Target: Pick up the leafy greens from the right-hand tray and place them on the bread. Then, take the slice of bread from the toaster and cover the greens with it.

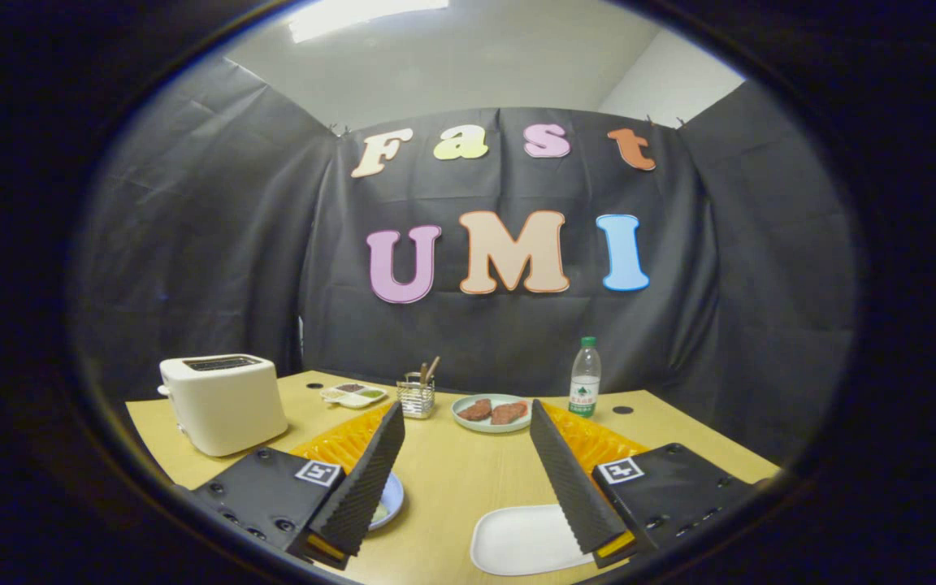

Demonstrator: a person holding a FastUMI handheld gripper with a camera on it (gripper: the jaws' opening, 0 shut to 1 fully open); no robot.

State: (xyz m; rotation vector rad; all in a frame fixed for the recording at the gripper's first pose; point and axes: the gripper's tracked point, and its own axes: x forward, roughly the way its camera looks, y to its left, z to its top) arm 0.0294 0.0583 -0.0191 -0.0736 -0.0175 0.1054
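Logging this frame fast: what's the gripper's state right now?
Gripper: open, fingers spread wide above the table, holding nothing.

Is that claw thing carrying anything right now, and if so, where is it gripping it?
Nothing is held. The claw is open, its fingers spread wide above the wooden table, with only bare tabletop between them.

Fisheye cam above table (pixel 452 479), facing fwd toward booth's back wall (pixel 517 341).
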